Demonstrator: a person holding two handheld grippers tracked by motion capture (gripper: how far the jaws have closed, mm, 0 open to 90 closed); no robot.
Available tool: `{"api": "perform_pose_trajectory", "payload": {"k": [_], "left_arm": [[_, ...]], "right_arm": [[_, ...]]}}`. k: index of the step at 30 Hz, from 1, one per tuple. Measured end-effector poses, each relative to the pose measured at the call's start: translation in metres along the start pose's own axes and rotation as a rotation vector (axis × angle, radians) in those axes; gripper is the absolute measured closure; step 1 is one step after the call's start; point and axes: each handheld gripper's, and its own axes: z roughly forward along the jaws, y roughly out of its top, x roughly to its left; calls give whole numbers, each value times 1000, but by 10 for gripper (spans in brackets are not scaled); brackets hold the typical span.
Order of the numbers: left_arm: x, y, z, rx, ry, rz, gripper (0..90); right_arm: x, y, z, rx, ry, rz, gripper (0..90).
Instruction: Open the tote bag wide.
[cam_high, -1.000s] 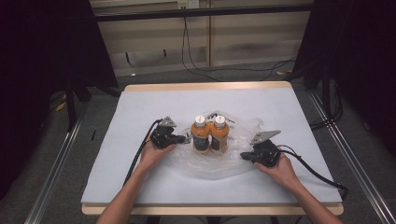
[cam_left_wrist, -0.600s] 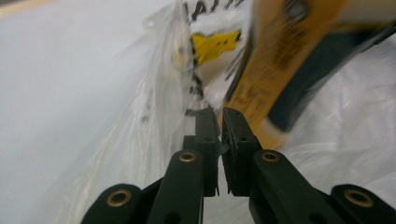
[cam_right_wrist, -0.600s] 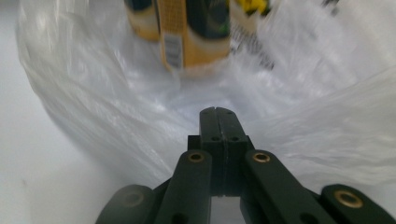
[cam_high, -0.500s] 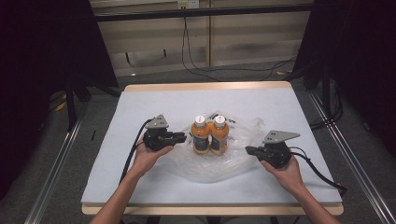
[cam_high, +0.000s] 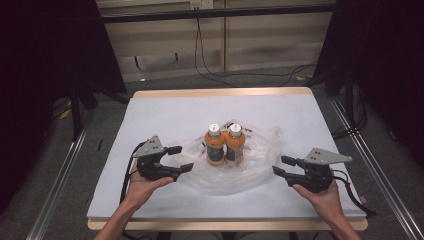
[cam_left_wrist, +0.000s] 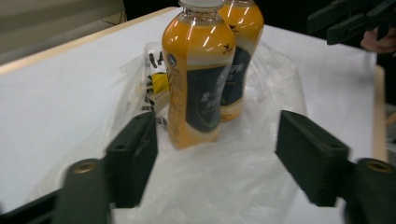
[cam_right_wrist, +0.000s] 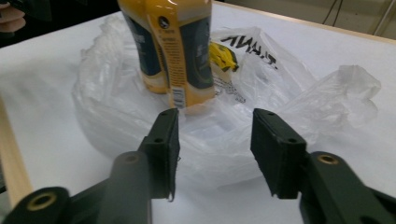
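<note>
White table (cam_high: 165, 112); clear plastic bag (cam_high: 250, 165) on it.

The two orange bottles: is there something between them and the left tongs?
Nothing solid: between the left tongs and the two orange bottles lies only the flat clear plastic bag under them.

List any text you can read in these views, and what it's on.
"ANK", upside down, in black print: on the bag; the rest of the word is folded away.
Labels on the two bottles: pale characters and a round logo, too blurred to read.
Barcode strip on a bottle: too small to read.
</note>
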Motion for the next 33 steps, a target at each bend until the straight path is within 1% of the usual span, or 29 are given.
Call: {"api": "perform_pose_trajectory", "payload": {"k": [1,2,3,4,5,6,7,8,9,10,11,12,13,14,15,17,18,19,20,22,23,24,25,26,27,28,29,30,33], "left_arm": [[-1,-3,-4,4,14,2,195],[-3,-7,-7,7,32,3,195],[-4,-11,-11,8,37,1,161],[-5,-15,-14,16,51,0,161],[-5,-21,-18,17,69,0,146],[-5,-29,-23,29,93,-12,112],[-5,-29,-23,29,93,-12,101],[-5,-32,-26,30,102,-17,81],[-5,-38,-30,29,108,-40,72],[-6,-41,-33,36,125,-50,69],[-7,-45,-36,48,130,-51,60],[-7,-45,-36,48,130,-51,53],[-7,-48,-38,46,130,-59,53],[-9,-55,-42,52,120,-75,51],[-9,-55,-42,52,120,-75,47],[-16,-66,-50,63,139,-88,42],[-16,-66,-50,63,139,-88,40],[-17,-69,-54,66,136,-98,40],[-20,-74,-61,52,159,-110,40],[-21,-81,-69,49,187,-112,40],[-21,-81,-69,49,187,-112,39],[-23,-85,-73,38,203,-125,39],[-21,-91,-79,57,224,-135,38],[-20,-93,-83,68,238,-137,37],[-20,-93,-83,68,238,-137,36],[-18,-94,-88,73,257,-129,36],[-18,-94,-88,73,257,-129,35],[-16,-95,-94,26,298,-133,32],[-12,-96,-95,24,293,-147,32]], "right_arm": [[0,-2,-2,1,-5,7,355],[0,-2,-2,1,-5,7,355],[1,-6,-6,9,-24,15,303],[1,-6,-6,9,-24,15,303],[1,-8,-9,10,-31,16,280],[0,-11,-15,5,-54,38,231],[0,-11,-15,5,-54,38,231],[0,-13,-20,13,-79,58,174],[1,-15,-22,14,-96,64,172],[1,-16,-25,13,-104,66,160],[2,-18,-28,9,-116,69,140],[2,-19,-31,9,-131,80,133],[2,-19,-31,9,-131,80,133],[3,-22,-37,-2,-149,82,133],[2,-24,-41,-6,-149,92,134],[0,-27,-47,-15,-165,97,124],[-1,-29,-49,-21,-171,113,109],[-1,-29,-49,-21,-171,113,109],[-5,-33,-55,-22,-186,137,101],[-7,-37,-59,-30,-195,154,100],[-7,-37,-59,-30,-195,154,100],[-8,-38,-60,-35,-203,161,99],[-9,-41,-63,-40,-212,170,95],[-9,-42,-63,-40,-218,169,95],[-9,-42,-63,-40,-218,169,95],[-10,-42,-64,-26,-236,149,92],[-10,-42,-64,-32,-236,154,87],[-12,-42,-65,-34,-243,146,83],[-15,-42,-64,-35,-245,152,72]]}}
